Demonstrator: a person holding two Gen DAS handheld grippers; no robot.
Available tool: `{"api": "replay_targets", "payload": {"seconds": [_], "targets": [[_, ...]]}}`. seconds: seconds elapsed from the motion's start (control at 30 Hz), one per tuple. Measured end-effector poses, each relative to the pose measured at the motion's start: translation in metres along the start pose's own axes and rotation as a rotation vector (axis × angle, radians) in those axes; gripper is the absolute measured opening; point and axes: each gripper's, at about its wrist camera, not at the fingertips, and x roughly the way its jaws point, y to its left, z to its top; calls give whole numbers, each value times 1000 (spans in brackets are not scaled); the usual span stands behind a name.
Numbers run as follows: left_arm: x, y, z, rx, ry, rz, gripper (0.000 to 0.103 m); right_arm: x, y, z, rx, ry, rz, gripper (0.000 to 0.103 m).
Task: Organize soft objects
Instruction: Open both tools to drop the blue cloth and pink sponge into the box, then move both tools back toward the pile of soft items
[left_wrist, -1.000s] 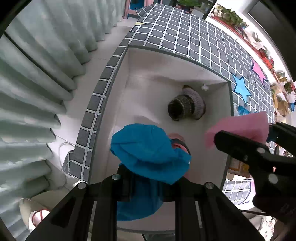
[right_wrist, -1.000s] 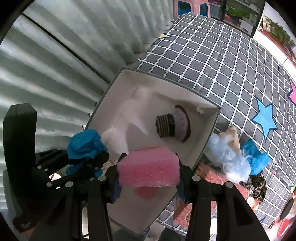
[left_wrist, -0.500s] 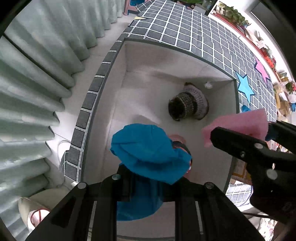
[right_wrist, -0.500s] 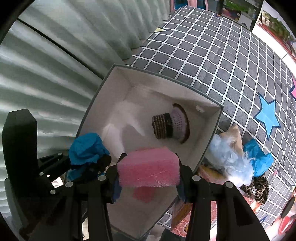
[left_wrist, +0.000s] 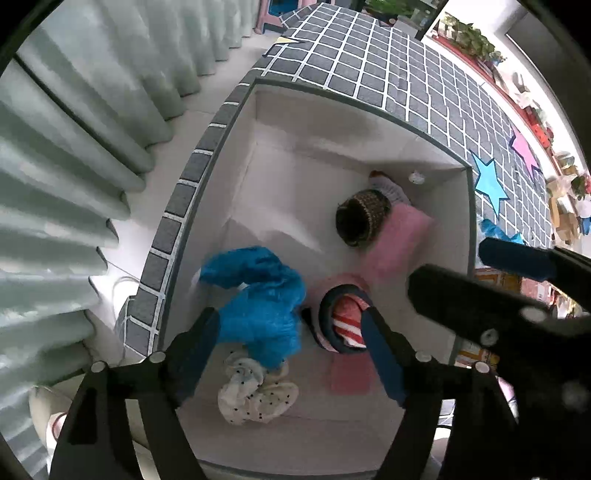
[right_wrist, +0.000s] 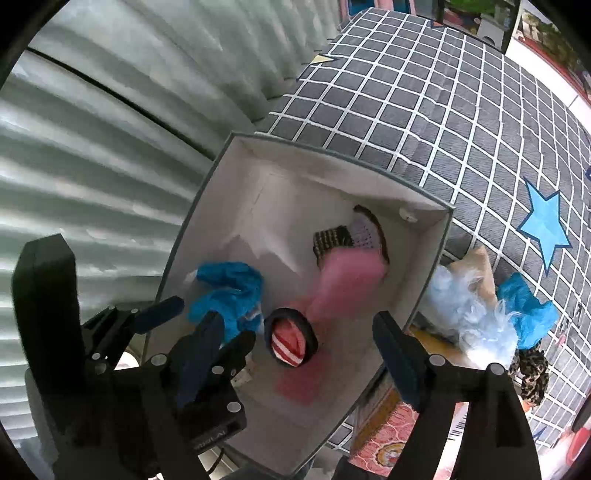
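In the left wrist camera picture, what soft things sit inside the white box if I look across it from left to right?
Crumpled blue plastic cloth → red-and-white striped roll in a dark ring → pink foam sponge. The dark knitted cup overlaps the sponge, so it is left out.

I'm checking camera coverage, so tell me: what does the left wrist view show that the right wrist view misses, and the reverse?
Only the left wrist view shows the white polka-dot cloth lying on the box floor under the blue cloth.

Only the right wrist view shows the pale blue fluffy item and the leopard-print item outside the box, on the grid-pattern mat.

Both show the white box, the blue cloth, the pink sponge blurred against the knitted hat, the red-striped roll, and both grippers, left gripper and right gripper, with jaws apart and empty.
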Motion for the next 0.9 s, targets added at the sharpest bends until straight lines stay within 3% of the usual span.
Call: {"api": "replay_targets", "payload": {"seconds": [0.07,0.23,0.27,0.43,0.6,0.9], "targets": [[-1,2,-1,-16,1,-20,94,-7,-3,0,11,-13,-2,84],[-8,-1,-1,-46,3,-70,96,-37,-20,1,41,-65,10,84],[-10,-2,0,-49,-1,-78,103,-46,-26,1,49,-78,10,84],[-22,-11,7,-66,-36,-125,103,-71,-76,7,130,-129,-30,84],[-27,-27,13,-44,-46,-110,103,-49,-138,6,243,-45,-71,84],[-19,-51,12,-37,7,-70,103,20,-171,12,204,127,-38,84]]}}
